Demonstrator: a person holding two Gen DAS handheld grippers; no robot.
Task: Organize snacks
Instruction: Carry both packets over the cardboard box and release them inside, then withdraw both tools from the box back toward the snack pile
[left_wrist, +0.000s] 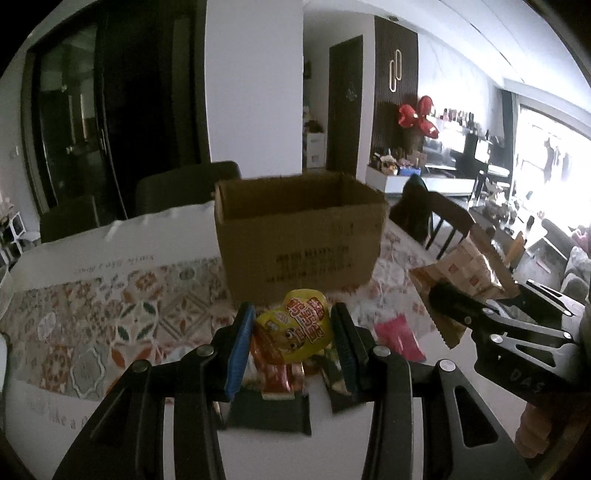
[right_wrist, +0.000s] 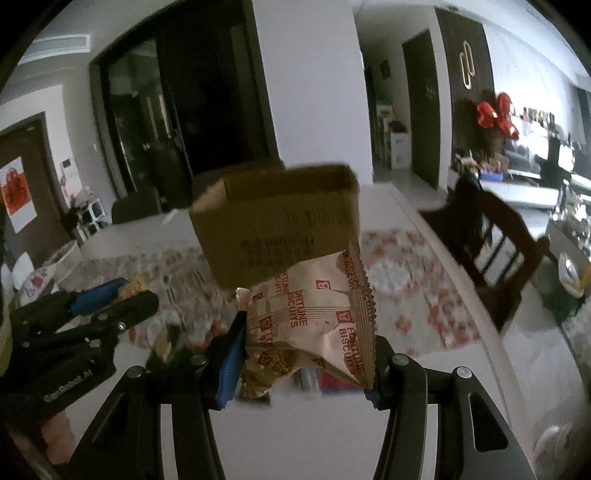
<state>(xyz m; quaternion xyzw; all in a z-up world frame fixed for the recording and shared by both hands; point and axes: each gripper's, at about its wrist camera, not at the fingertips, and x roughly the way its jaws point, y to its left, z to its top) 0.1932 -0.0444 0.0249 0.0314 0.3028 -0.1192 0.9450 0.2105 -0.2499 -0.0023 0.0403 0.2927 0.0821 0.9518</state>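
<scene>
My left gripper (left_wrist: 293, 339) is shut on a yellow snack pouch (left_wrist: 295, 326) with red lettering and a cartoon face, lifted above the table. My right gripper (right_wrist: 304, 354) is shut on a beige Fortune Biscuits packet (right_wrist: 314, 321), also raised. An open cardboard box (left_wrist: 299, 229) stands on the patterned tablecloth just beyond both grippers; the same cardboard box (right_wrist: 280, 225) fills the middle of the right wrist view. From the left wrist, the biscuit packet (left_wrist: 465, 269) and the right gripper (left_wrist: 480, 310) appear at the right. The left gripper (right_wrist: 103, 299) shows at the left of the right wrist view.
Several snack packets lie on the table under the left gripper, among them a red-and-white one (left_wrist: 277, 380) and a pink one (left_wrist: 397, 334). A wooden chair (right_wrist: 495, 236) stands at the table's right edge, dark chairs (left_wrist: 184, 188) behind the box. The floral tablecloth (left_wrist: 110, 317) covers the table's middle.
</scene>
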